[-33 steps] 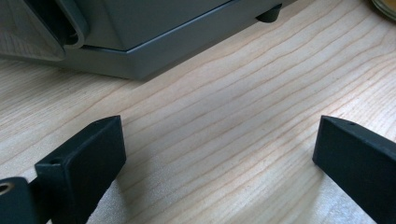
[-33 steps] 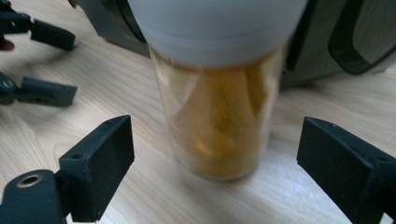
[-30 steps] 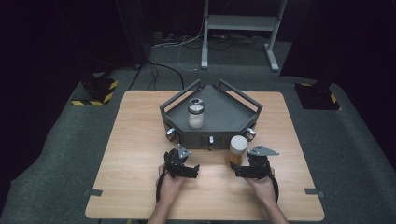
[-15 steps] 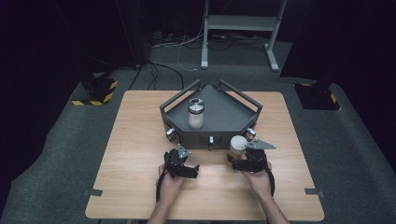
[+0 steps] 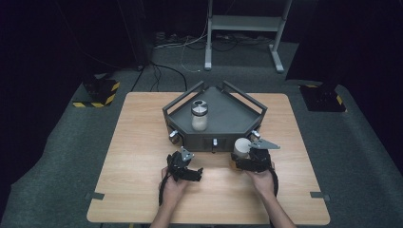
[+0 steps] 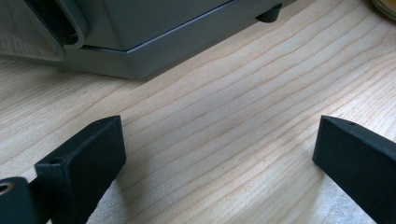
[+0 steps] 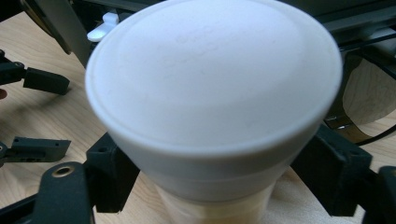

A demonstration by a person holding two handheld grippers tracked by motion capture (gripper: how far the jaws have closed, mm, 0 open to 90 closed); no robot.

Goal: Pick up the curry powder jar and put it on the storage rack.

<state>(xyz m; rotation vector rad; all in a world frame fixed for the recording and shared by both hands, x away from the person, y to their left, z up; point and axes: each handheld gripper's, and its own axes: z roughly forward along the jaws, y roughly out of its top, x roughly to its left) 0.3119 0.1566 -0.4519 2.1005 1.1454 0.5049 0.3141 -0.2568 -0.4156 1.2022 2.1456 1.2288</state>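
The right gripper [image 7: 212, 186] has just been closing its matte black fingers [image 7: 109, 175] onto the neck of a white-capped jar [image 7: 215, 102] (smooth, round plastic lid). The jar stands upright, long axis vertical, near the front edge of the pale wood-grain surface [image 5: 142, 123], right of middle. The left gripper [image 6: 219, 154] gapes, released. Behind: an angular grey tray [image 5: 228, 121]; dark carpeted room.

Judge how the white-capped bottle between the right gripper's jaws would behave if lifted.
The bottle is round and smooth, so it may slip. The cap is wider than the body, so it could tip. It looks rigid.
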